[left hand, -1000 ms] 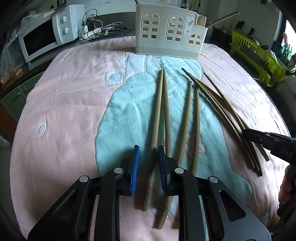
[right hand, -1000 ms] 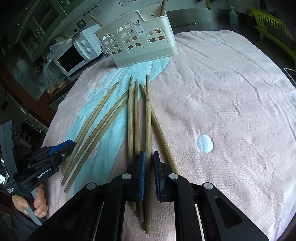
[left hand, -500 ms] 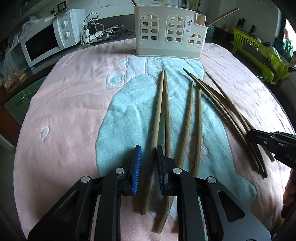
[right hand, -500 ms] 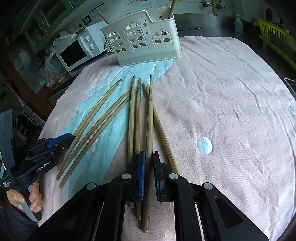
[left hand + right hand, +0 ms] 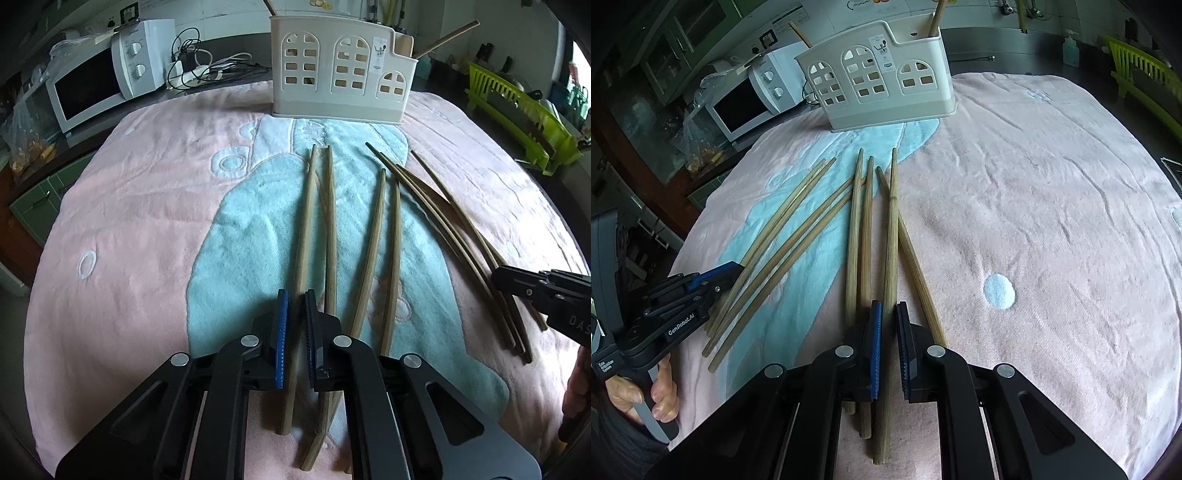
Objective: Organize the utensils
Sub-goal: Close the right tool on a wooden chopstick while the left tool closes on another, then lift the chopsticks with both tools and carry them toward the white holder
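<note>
Left wrist view: the left gripper [image 5: 295, 328] has its jaws drawn together on a single chopstick [image 5: 304, 236], the leftmost of the set lying on the pink and blue towel [image 5: 140, 206]. Right wrist view: the right gripper [image 5: 888, 332] is likewise clamped on one chopstick [image 5: 892, 236], which appears slightly raised above the others near it.

Landmark: the white utensil caddy [image 5: 340, 77] at the far edge of the towel. All loose chopsticks lie on the near side of the caddy, with their tapered tips toward it and their thick ends toward the grippers. Each gripped stick's long axis runs straight from the jaws toward the caddy, nearly in line with the gripper's own pointing direction.

Each grip sits near the thick end, so most of the length projects forward. Judgement: the coming move calls for lifting and tipping each stick tip-down to enter the caddy from above. Neither hand is clearly nearer the caddy. One stick [image 5: 936, 18] already stands in its end compartment.
</note>
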`<state>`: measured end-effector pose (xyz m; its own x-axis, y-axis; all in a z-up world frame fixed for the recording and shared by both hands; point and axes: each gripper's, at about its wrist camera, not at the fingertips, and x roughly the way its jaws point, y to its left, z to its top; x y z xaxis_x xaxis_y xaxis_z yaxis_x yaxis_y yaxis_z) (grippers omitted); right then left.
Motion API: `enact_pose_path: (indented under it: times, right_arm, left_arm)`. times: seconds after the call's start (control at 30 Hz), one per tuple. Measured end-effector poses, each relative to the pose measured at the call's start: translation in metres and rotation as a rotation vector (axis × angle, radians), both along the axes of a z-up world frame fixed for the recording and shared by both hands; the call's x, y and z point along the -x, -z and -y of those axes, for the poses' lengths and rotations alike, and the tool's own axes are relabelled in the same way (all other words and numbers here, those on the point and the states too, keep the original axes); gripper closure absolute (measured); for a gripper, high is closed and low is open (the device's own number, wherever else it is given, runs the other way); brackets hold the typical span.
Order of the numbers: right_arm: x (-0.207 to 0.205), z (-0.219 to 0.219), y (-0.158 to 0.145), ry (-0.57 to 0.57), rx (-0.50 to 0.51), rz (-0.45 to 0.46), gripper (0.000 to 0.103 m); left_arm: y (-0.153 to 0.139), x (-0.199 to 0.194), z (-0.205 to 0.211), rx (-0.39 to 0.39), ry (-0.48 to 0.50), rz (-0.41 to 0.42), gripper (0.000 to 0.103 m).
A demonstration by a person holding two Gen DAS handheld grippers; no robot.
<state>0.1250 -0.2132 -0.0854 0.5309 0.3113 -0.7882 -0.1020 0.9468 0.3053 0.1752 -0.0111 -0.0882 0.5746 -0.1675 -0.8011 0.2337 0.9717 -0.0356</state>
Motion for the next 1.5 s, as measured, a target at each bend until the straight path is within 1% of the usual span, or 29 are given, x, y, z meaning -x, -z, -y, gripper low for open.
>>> enact_pose_path:
  times: [0.2, 0.33, 0.43, 0.57, 0.77, 0.9, 0.93, 1.1, 1.23, 1.3, 1.5]
  right_arm:
    - [0.003, -0.005, -0.001, -0.009, 0.03, 0.01, 0.093]
    - [0.007, -0.004, -0.002, -0.009, 0.026, 0.008, 0.09]
    - [0.014, -0.006, -0.002, -0.023, 0.059, 0.02, 0.089]
    - [0.021, -0.008, -0.002, -0.03, 0.091, 0.036, 0.089]
    - [0.027, -0.018, 0.0, -0.059, 0.176, 0.076, 0.089]
    - [0.027, -0.021, 0.001, -0.077, 0.218, 0.093, 0.091]
    - [0.027, -0.022, 0.001, -0.077, 0.225, 0.096, 0.093]
    - [0.028, -0.011, -0.002, -0.064, 0.183, 0.095, 0.096]
    - [0.033, -0.005, -0.008, -0.065, 0.181, 0.106, 0.096]
    - [0.036, -0.001, -0.015, -0.063, 0.171, 0.125, 0.096]
    - [0.041, 0.004, -0.041, -0.076, 0.174, 0.187, 0.096]
  left_arm:
    - [0.001, 0.0, -0.002, 0.016, 0.004, -0.01, 0.097]
    - [0.001, 0.001, -0.007, 0.051, -0.008, -0.027, 0.096]
    - [0.001, 0.004, -0.008, 0.058, -0.015, -0.031, 0.095]
    - [0.002, 0.009, -0.008, 0.053, -0.019, -0.031, 0.094]
    - [0.002, 0.013, -0.008, 0.043, -0.02, -0.026, 0.093]
    - [0.002, 0.014, -0.005, 0.024, -0.018, -0.02, 0.093]
    - [0.002, 0.015, -0.005, 0.023, -0.017, -0.02, 0.093]
    - [0.002, 0.016, -0.003, 0.002, 0.0, -0.006, 0.096]
    - [-0.001, 0.02, -0.002, 0.019, 0.01, 0.003, 0.098]
    - [-0.005, 0.022, -0.003, 0.031, 0.009, 0.015, 0.098]
    - [-0.028, 0.03, -0.008, 0.081, 0.0, 0.083, 0.098]
